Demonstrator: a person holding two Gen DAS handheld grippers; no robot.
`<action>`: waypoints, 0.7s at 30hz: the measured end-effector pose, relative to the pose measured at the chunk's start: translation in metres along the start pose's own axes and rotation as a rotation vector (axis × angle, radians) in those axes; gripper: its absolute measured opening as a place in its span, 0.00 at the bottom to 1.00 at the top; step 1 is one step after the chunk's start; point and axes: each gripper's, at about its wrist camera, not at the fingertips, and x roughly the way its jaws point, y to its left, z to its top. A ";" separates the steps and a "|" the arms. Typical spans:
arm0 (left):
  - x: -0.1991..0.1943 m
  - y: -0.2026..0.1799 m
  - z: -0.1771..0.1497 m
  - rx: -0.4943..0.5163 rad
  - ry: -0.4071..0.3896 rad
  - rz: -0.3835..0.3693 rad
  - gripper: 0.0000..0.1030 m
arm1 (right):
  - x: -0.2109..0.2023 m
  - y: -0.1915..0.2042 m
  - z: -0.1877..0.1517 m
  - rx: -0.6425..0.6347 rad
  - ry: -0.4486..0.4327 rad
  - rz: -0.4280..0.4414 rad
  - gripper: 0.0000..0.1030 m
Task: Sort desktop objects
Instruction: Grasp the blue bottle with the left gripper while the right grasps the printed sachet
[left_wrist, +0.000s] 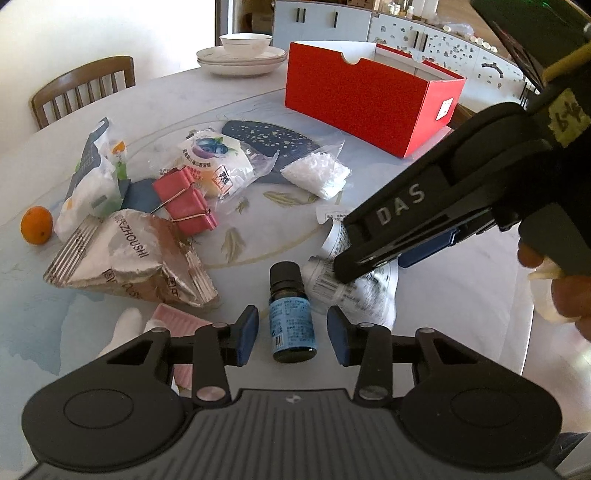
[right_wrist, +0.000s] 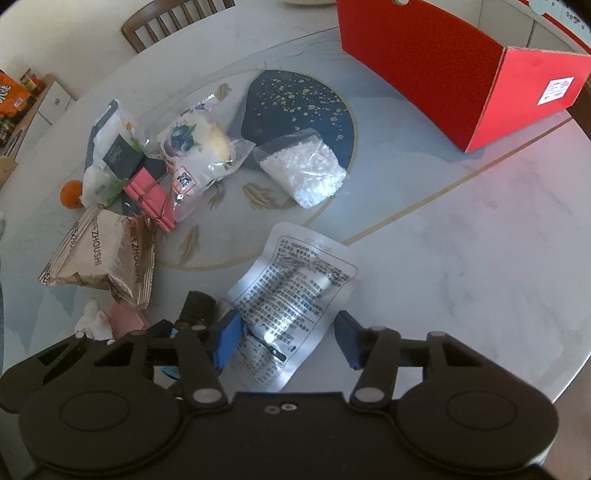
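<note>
A small dark bottle (left_wrist: 293, 325) with a blue label stands upright on the table between the blue pads (left_wrist: 247, 334) of my left gripper (left_wrist: 293, 334). A thin gap shows on each side, so the jaws are open around it. A silver printed sachet (right_wrist: 291, 284) lies just right of the bottle. My right gripper (right_wrist: 287, 338) points steeply down on it, and both pads meet the sachet's edges, which bow upward. In the left wrist view one of the right gripper's fingers (left_wrist: 388, 221) covers the curled sachet (left_wrist: 354, 288). The bottle's black cap (right_wrist: 197, 306) shows left of the right gripper.
An open red box (left_wrist: 369, 103) stands at the far right. At the left lie brown snack bags (left_wrist: 129, 258), pink clips (left_wrist: 184, 199), a white bun packet (left_wrist: 218, 162) and an orange (left_wrist: 36, 225). A bag of white pellets (left_wrist: 317, 173) lies mid-table. Plates with a bowl (left_wrist: 242, 55) and a chair (left_wrist: 81, 88) are behind.
</note>
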 end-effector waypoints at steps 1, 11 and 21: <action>0.000 0.000 0.000 -0.002 0.001 -0.001 0.39 | -0.001 -0.003 0.001 0.001 -0.007 0.005 0.49; 0.001 -0.007 0.004 -0.026 0.007 0.040 0.22 | -0.014 -0.028 0.010 -0.047 -0.054 0.066 0.46; -0.004 -0.013 0.012 -0.206 0.011 0.092 0.22 | -0.031 -0.055 0.028 -0.139 -0.020 0.166 0.02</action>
